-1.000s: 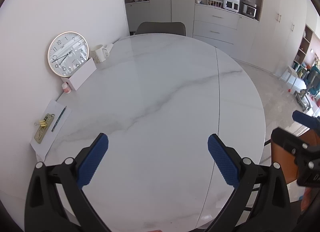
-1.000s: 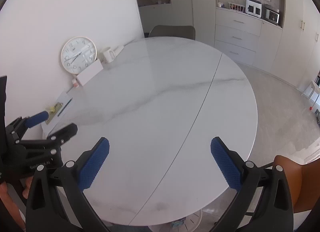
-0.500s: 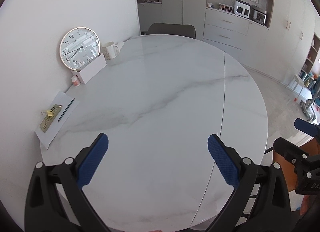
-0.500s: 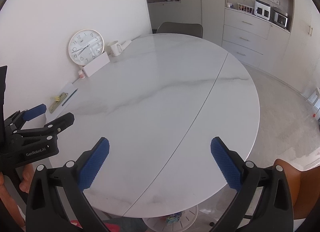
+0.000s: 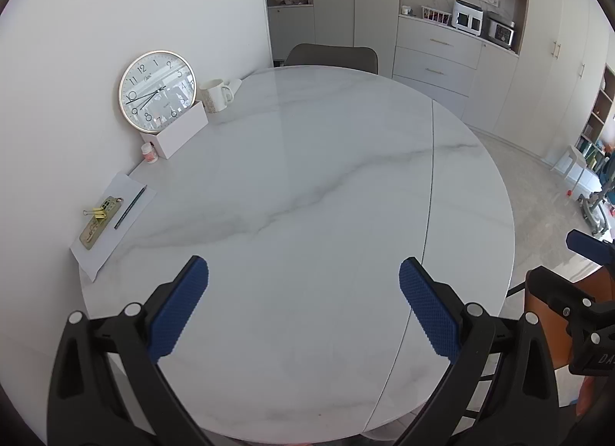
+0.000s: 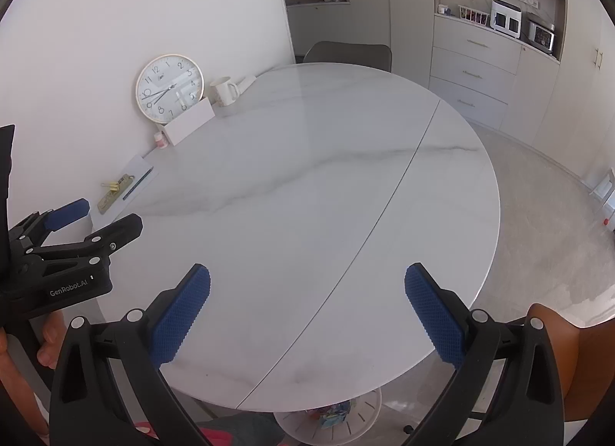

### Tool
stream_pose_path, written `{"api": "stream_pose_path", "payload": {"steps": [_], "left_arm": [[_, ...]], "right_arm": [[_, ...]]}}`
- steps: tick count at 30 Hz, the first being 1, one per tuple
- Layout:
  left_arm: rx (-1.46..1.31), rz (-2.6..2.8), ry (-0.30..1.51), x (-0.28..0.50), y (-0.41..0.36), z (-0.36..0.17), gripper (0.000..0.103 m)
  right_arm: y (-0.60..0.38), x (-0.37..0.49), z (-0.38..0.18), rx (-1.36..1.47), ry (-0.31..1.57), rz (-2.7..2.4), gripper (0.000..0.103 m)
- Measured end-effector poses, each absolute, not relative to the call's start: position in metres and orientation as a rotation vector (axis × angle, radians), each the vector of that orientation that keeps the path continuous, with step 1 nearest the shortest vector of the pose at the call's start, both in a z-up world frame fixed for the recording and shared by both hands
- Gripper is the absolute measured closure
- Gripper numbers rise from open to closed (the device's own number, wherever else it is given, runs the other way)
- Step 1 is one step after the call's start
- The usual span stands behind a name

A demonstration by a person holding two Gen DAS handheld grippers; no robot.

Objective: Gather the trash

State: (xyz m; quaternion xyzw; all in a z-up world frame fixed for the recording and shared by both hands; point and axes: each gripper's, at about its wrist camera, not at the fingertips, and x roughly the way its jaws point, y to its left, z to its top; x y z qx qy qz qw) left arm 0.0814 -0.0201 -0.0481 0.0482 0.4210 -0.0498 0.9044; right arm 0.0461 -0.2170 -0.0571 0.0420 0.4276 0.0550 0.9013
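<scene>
Change since earlier: both cameras had drawn back and risen, so more of the bench's near edge and the floor beneath showed than a second before.
Left hand-held gripper: jaws spread wide, nothing between them, hovering over the near part of the bench.
Right hand-held gripper: equally wide apart and empty, just right of the left one, near the bench's seam.
Trash: none could be made out on the bare marble; some coloured scraps lay on the floor by the bench's foot, too small to identify.
Other things: paper with a clip and pencil, small jar, white box, clock and mug sat along the far-left wall edge.
Bearing: those lay ahead and left, nearer the left gripper; the floor scraps lay below and slightly behind both grippers, closer to the right one.
</scene>
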Motion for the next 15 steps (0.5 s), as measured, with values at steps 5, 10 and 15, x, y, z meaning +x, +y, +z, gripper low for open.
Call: {"api": "stream_pose_path", "payload": {"steps": [5, 10, 15], "left_arm": [[0.100, -0.106, 0.869, 0.0797, -0.0193, -0.0478, 0.008], [0.105, -0.103, 0.862, 0.0778, -0.0183, -0.0465, 0.008], [0.104, -0.103, 0.860, 0.0767, -0.0180, -0.0457, 0.008]], "right_arm": [[-0.2173, 0.0449, -0.0569, 0.085, 0.884, 0.114, 0.002], [-0.2158, 0.0438, -0.0570, 0.084, 0.884, 0.114, 0.002], [-0.2156, 0.0437, -0.0570, 0.085, 0.884, 0.114, 0.002]]}}
